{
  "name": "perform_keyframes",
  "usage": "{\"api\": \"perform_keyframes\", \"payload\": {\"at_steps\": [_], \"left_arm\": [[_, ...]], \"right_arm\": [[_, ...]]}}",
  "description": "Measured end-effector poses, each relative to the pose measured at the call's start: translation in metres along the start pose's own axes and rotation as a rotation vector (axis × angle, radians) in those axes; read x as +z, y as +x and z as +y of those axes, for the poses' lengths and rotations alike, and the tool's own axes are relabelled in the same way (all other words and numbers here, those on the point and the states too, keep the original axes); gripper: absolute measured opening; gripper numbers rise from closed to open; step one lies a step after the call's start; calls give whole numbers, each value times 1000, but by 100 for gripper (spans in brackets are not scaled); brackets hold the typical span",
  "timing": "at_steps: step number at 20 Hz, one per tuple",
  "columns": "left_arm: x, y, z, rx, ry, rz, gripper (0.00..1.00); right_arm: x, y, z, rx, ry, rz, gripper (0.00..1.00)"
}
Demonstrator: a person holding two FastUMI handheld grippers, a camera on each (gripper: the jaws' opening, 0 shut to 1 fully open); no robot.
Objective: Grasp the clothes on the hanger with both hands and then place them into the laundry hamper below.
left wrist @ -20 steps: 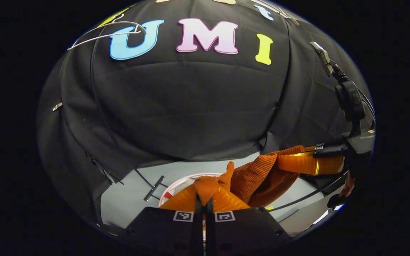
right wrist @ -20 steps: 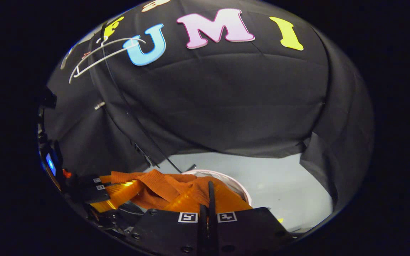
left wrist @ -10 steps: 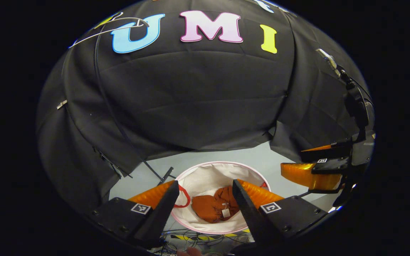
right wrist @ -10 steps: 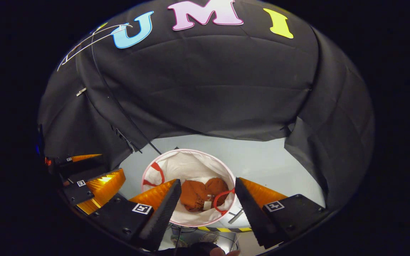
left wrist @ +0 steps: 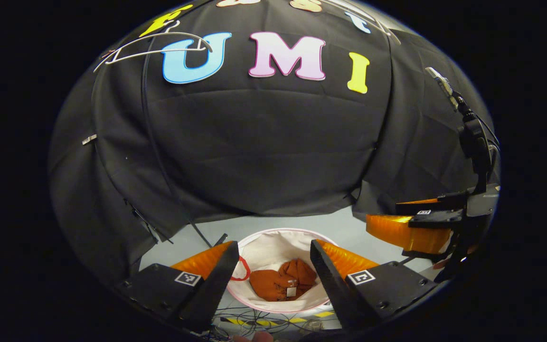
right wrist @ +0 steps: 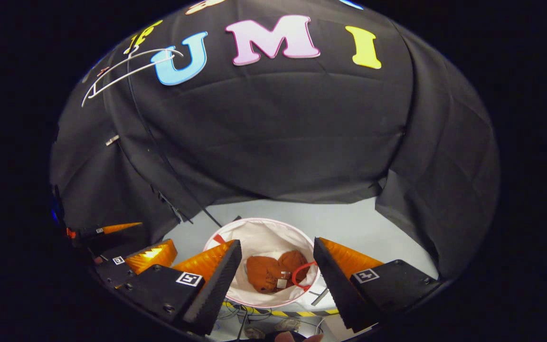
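Observation:
A crumpled orange garment [left wrist: 282,285] [right wrist: 273,272] lies at the bottom of the round white laundry hamper [left wrist: 273,240] [right wrist: 254,232] on the floor. My left gripper [left wrist: 273,259] hangs open above the hamper, nothing between its fingers. My right gripper [right wrist: 277,256] is open above it too, and it appears in the left gripper view at the right [left wrist: 409,223]. In the right gripper view the left gripper [right wrist: 133,240] stands at the lower left. A bare white hanger [left wrist: 152,45] [right wrist: 128,71] hangs high on the booth wall at the upper left.
The hamper has red handles [left wrist: 241,268] [right wrist: 302,274]. Loose cables and yellow-black tape [left wrist: 273,318] lie on the grey floor [right wrist: 340,223] in front of it. A black cable [right wrist: 159,147] runs down the wall towards the floor.
A second ago both grippers were shut on the orange garment above the hamper. Both have opened and the garment has dropped into the hamper. Since then both have lifted slightly.

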State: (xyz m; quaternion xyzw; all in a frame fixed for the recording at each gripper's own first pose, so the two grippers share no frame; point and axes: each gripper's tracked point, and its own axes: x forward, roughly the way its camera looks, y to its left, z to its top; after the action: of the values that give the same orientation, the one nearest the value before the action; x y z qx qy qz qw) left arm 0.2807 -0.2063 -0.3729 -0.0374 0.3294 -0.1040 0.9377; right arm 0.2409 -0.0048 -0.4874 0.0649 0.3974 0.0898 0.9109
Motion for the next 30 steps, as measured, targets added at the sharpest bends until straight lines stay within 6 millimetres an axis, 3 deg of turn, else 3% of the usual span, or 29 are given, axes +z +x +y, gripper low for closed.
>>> {"api": "perform_keyframes", "payload": {"at_steps": [8,14,18,21,23,25,30], "left_arm": [[80,-113,5,3,27,-240,96],[139,-210,24,36,11,-415,96],[184,-285,41,77,34,-567,95],[206,-336,55,116,49,-642,95],[217,-359,59,144,67,-675,95],[219,-368,63,160,70,-689,96],[228,-397,74,141,42,-704,96]], "right_arm": [[78,-113,24,-76,-21,-270,98],[133,-209,44,-130,-45,-472,98],[171,-281,74,-148,-86,-623,98],[188,-326,100,-139,-114,-705,97],[194,-347,113,-120,-103,-727,97],[195,-365,123,-106,-89,-740,99],[205,-405,126,-122,-92,-803,95]]}}
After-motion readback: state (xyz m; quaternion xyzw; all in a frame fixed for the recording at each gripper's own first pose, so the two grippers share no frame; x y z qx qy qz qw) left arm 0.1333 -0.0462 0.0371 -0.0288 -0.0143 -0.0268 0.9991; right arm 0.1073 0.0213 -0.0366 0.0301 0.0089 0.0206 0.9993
